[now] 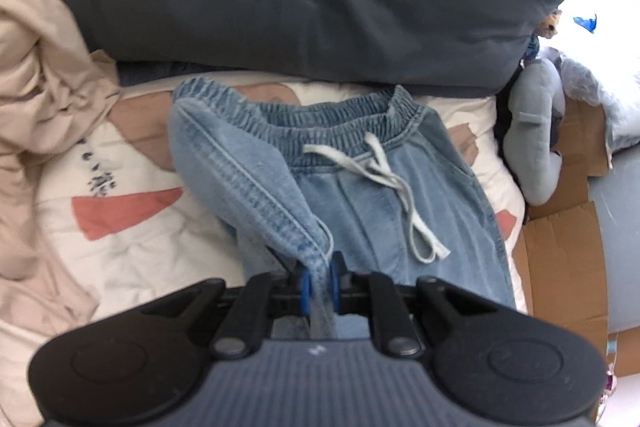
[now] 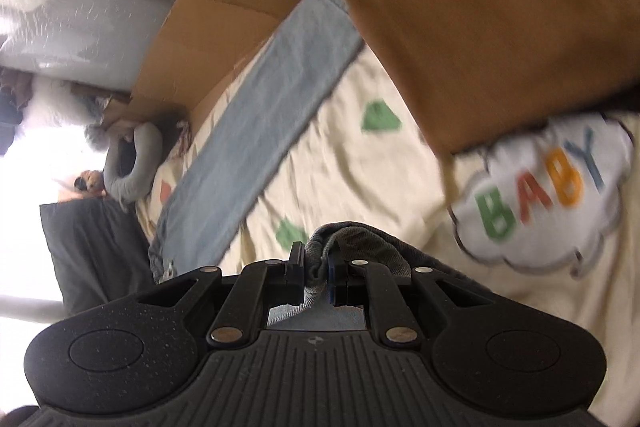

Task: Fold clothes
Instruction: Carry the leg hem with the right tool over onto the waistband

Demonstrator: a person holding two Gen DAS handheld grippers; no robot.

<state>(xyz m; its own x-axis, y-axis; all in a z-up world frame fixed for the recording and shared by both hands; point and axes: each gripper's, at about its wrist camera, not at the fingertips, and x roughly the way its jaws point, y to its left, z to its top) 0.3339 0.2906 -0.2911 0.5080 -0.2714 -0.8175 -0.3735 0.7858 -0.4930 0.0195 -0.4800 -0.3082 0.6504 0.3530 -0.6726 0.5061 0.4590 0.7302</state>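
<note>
Two grippers pinch the light blue denim pants [image 1: 400,195] on the patterned white bed quilt [image 1: 132,227]: left gripper [image 1: 320,283] holds a folded-over hem, right gripper [image 2: 316,267] a bunched edge.

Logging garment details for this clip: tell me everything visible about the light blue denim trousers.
The denim trousers are light blue, soft-looking, with a gathered elastic waistband and a loosely tied white drawstring. They lie front-up on the patterned quilt, waistband toward the dark grey pillow. One edge is lifted and folded over, pinched in the left gripper. The right gripper clamps bunched denim; one leg stretches flat beside cardboard.
</note>
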